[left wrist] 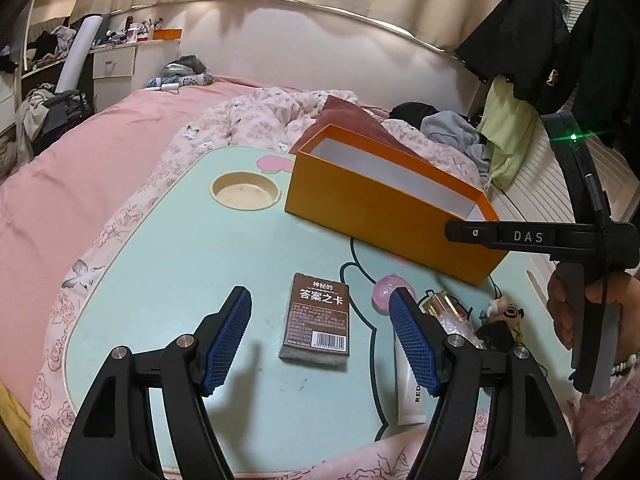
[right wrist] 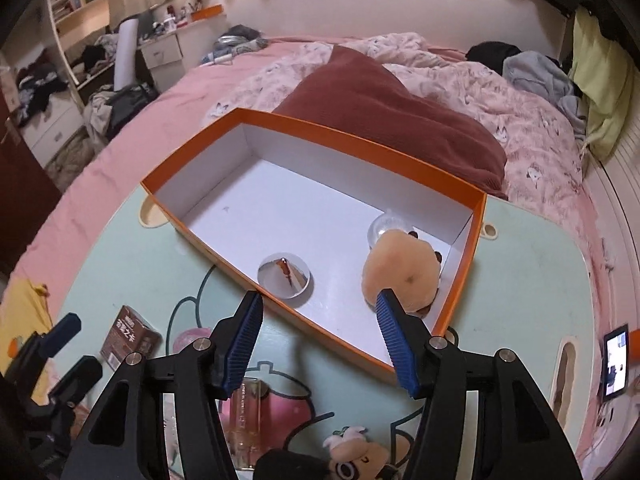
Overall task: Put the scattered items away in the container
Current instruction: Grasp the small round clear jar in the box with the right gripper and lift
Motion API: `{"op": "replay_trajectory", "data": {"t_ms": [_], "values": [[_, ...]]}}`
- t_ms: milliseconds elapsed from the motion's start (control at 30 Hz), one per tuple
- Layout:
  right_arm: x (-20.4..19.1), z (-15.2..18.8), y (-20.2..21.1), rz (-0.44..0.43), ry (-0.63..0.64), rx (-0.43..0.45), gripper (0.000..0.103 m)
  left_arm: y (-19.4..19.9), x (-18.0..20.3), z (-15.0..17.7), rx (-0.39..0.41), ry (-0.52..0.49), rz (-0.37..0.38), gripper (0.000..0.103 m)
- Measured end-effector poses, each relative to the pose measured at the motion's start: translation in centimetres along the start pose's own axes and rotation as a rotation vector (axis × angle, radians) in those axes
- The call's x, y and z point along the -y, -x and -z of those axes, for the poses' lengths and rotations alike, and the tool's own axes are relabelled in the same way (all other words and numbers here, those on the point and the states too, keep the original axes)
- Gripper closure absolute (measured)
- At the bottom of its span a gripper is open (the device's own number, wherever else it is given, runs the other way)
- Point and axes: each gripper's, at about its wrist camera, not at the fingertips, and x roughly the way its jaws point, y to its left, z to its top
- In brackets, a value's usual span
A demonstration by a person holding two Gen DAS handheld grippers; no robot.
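Orange box (right wrist: 468,248) on the green table (right wrist: 532,280), partly filled

Inside the box lie a plush toy (right wrist: 400,270), a round mirror (right wrist: 285,278) and a clear lid (right wrist: 386,226); the right gripper (right wrist: 320,338) hangs above its near wall, jaws apart, holding nothing; the left gripper (left wrist: 320,344) stands open and empty around a brown card box (left wrist: 316,320) on the table.

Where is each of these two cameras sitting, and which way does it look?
Left wrist view: sits on the left tool, looks down at the brown card box on the green table; a hand holding the right tool shows at right.
Right wrist view: sits on the right tool, looks down into the orange box, over a plush toy; the left tool shows at lower left.
Both share orange box, card box, table.
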Motion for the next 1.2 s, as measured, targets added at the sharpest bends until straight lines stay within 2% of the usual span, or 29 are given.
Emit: {"op": "replay_trajectory", "data": {"t_ms": [167,267,333,400,467,633,767,867,1033,1133,1200], "values": [[0.2,-0.9,1.1,-0.076,-0.04,-0.003,0.045,-0.2,0.0,0.1,-0.01,0.0,0.003,0.031],[-0.2,-2.6,2.3,-0.135,-0.074,-0.009,0.045,-0.3,-0.1,0.1,-0.015,0.003,0.006,0.031],[-0.2,-4.1,2.0,-0.178,-0.122,-0.069,0.045,-0.4,-0.1,0.2,-0.019,0.002,0.007,0.031],[0.1,-6.0,0.1,-0.257,-0.211,-0.204,0.045,-0.4,0.0,0.2,-0.022,-0.001,0.008,0.031],[0.3,-7.2,-2.4,-0.297,-0.292,-0.314,0.048,-0.3,0.0,0.2,-0.019,-0.003,0.01,0.031],[-0.1,-8.2,-7.0,-0.208,-0.339,-0.444,0.06,-0.3,-0.3,0.2,-0.017,0.007,0.02,0.031],[-1.3,-7.9,-8.7,-0.107,-0.254,-0.5,0.061,-0.4,-0.7,0.2,-0.024,0.023,0.03,0.031],[-1.6,-7.2,-9.5,-0.105,-0.2,-0.559,0.062,-0.4,-0.9,0.2,-0.023,0.035,0.037,0.031],[-3.0,-6.9,-8.7,-0.045,-0.043,-0.559,0.069,-0.4,-0.6,0.4,-0.028,0.032,0.037,0.031],[-3.5,-7.0,-8.3,-0.009,-0.007,-0.539,0.072,-0.4,-0.6,0.4,-0.027,0.032,0.036,0.031],[-3.6,-7.2,-8.1,-0.01,-0.011,-0.518,0.078,-0.4,-0.6,0.5,-0.03,0.035,0.037,0.031]]}}
